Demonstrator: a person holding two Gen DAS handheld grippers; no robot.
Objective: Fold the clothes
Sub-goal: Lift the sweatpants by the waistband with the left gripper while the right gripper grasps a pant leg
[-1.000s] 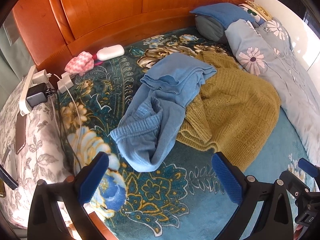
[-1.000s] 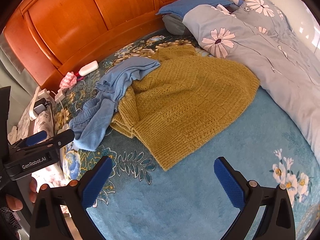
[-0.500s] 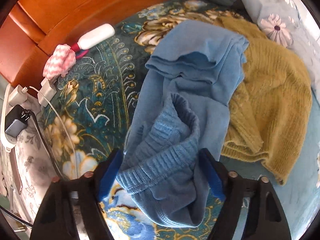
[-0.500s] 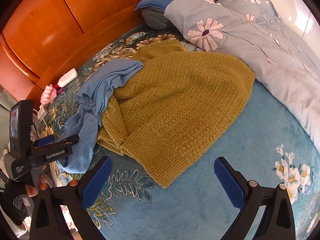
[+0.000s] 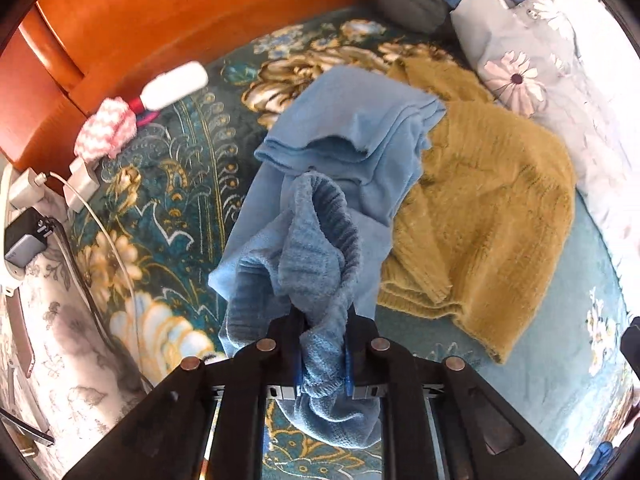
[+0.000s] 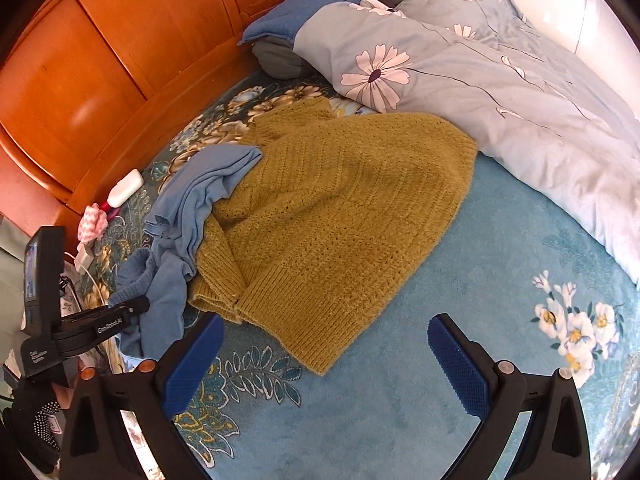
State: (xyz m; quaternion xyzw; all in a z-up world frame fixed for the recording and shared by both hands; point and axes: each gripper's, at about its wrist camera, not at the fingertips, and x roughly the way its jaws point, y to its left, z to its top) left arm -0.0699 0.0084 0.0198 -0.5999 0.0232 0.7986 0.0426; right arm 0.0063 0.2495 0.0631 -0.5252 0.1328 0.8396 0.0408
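A light blue sweater (image 5: 340, 168) lies crumpled on the bed, partly over a mustard yellow knit sweater (image 5: 492, 208). My left gripper (image 5: 322, 354) is shut on the blue sweater's ribbed hem and bunches it between the jaws. In the right wrist view the blue sweater (image 6: 188, 216) lies left of the yellow sweater (image 6: 340, 216), with the left gripper (image 6: 136, 306) at its near end. My right gripper (image 6: 324, 364) is open and empty above the blue bedspread, just in front of the yellow sweater's hem.
An orange wooden headboard (image 6: 100, 60) runs along the back. A floral grey duvet (image 6: 500, 80) and pillows lie at the right. A white bottle (image 5: 176, 84), a pink cloth (image 5: 106, 134) and chargers with cables (image 5: 80, 184) sit at the left edge.
My left gripper moved down onto the blue sweater and closed on its ribbed hem, lifting it slightly. My right gripper drifted a little closer to the yellow sweater and stayed open.
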